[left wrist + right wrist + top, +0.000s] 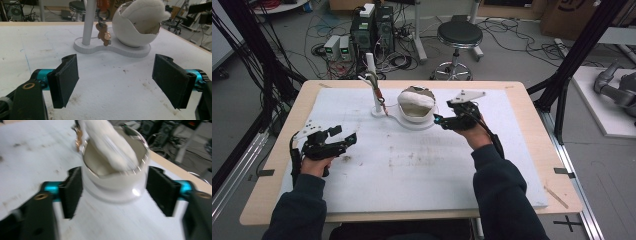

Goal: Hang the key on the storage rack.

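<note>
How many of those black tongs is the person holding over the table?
2. The left tongs sit near the table's left edge, jaws apart with nothing between them. The right tongs are beside the white bowl with its white cloth, jaws open on either side of it.

One bench [287, 150], one white mat [412, 165] on it. One white stand base [112, 50], one upright post [89, 22], one round white bowl [130, 35]. One white soft wad [145, 12] in bowl. One brown charm [104, 35] hanging off post, possibly more than one piece, small in view. Two hand-held grippers: left [346, 140], right [439, 121]. One stool [459, 35] on floor behind.
</note>
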`<state>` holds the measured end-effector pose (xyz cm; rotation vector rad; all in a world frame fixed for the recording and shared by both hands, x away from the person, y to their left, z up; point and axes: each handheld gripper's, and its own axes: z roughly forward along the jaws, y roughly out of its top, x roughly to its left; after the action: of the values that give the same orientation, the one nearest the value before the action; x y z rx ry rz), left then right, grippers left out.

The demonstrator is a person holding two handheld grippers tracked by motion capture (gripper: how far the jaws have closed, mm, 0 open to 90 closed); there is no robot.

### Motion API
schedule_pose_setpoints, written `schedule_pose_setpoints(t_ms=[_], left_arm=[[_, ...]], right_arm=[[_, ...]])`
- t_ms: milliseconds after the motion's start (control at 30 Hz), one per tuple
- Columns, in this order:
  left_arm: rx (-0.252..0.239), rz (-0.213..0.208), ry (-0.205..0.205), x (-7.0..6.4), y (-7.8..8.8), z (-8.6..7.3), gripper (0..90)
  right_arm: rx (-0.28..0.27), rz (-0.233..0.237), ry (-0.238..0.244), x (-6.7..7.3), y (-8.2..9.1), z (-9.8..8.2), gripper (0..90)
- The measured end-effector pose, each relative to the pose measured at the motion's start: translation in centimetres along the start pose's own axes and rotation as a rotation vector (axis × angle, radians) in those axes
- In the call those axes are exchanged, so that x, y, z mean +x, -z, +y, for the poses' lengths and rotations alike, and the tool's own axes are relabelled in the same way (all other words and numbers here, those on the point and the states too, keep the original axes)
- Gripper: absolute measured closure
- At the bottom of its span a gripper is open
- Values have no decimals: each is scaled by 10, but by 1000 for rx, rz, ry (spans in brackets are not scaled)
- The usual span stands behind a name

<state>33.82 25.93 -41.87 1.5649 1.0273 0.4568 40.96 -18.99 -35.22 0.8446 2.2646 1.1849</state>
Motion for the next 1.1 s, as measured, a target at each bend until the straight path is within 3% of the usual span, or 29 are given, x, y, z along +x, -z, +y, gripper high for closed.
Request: schedule_pose_setpoints(t_ms=[167,333,567,700,800,1100], left_arm=[[2,5,15,-1,-3,0,201],[3,13,-4,-3,-6,-1,201],[-2,12,-12,-9,-13,0,201],[1,24,-32,-9,-13,0,201],[-10,30,-21,-8,-11,1,201],[-11,11,-47,-11,-7,2,201]], right_arm=[[-18,-37,-48,-10,23,-35,219],[-37,-85,-86,-18,47,-66,219],[-11,-154,-147,-30,68,-107,217],[-20,-180,-170,-38,80,-113,216],[-31,-198,-176,-41,86,-115,215],[-46,-204,-191,-39,88,-116,215]])
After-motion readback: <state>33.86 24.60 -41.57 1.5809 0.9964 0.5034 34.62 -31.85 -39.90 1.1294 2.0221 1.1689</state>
